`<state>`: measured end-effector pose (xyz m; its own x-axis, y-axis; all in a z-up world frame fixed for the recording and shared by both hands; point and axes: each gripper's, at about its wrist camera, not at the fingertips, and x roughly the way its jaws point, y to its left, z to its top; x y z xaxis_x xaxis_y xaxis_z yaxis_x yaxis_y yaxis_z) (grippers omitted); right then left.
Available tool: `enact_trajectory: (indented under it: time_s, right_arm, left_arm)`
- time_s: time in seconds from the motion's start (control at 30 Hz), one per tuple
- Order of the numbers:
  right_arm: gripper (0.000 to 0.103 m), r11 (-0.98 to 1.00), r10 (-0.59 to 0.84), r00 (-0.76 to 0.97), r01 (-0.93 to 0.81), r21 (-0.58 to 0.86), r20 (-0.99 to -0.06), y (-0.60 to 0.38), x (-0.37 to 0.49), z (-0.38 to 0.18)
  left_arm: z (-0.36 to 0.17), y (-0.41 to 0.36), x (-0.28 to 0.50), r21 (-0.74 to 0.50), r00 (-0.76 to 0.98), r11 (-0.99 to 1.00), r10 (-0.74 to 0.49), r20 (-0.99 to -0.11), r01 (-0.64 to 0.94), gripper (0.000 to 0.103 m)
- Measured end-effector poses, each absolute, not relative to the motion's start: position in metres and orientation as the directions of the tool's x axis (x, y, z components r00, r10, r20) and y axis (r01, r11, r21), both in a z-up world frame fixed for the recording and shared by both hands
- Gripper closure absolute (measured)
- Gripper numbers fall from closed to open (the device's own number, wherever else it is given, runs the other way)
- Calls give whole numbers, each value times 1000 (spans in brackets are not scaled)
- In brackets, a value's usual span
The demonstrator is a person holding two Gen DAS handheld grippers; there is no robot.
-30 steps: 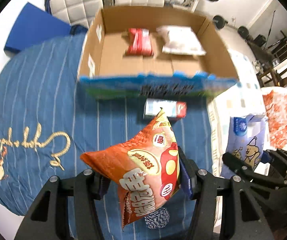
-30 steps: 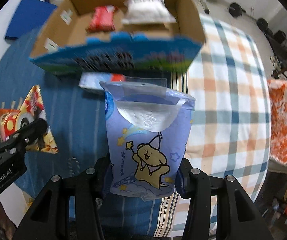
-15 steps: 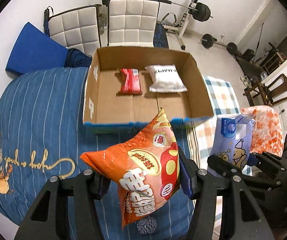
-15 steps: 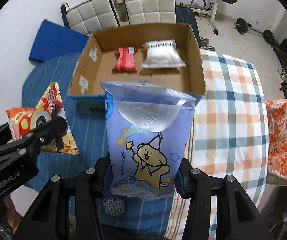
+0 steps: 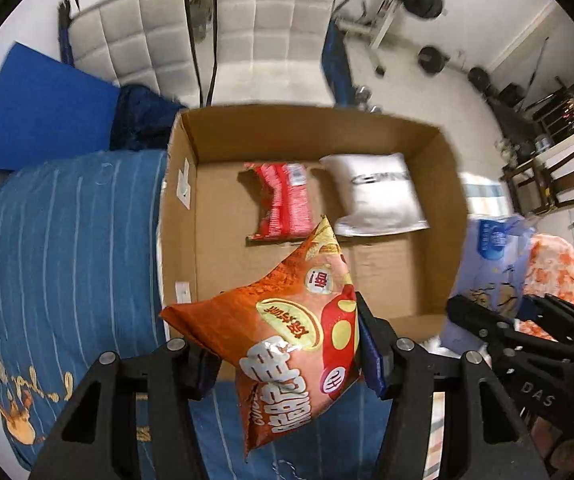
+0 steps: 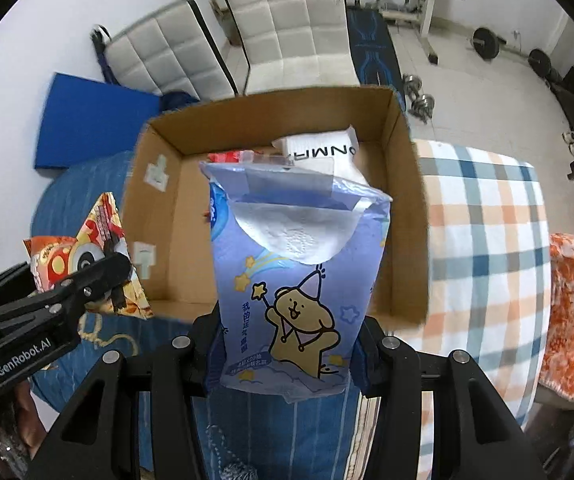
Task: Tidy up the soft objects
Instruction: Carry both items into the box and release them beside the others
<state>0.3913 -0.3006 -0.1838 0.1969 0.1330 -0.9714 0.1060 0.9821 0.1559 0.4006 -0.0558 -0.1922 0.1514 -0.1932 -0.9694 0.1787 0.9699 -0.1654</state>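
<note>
Both packs now raised above cardboard box (image 5: pixel 191 216), puffy orange snack bag (image 5: pixel 287 332), lilac tissue pack (image 6: pixel 299 280)

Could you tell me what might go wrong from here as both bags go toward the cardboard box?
1. The left claw grips the orange snack bag only at its lower part, so the puffy bag may slip out.
2. The right claw pinches the purple tissue pack at its bottom; its open top flap could snag the cardboard box wall.
3. The red packet and white pouch already lie inside, so a drop may land on them.
</note>
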Motion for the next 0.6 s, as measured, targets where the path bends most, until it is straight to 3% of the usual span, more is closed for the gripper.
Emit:
enact_trajectory:
  time_s: [0.27,0.6]
  right_arm:
    - [51,987,77,-11,144,74,-997,-319,461,-280]
    - [51,993,65,-140,105,51,-988,-308,478,-330]
  left_arm:
    - [-302,-67,453,-152,-134,974,-130,-982,167,49]
    - [-339,-80,442,-160,-210,974,-125,-970,162,49]
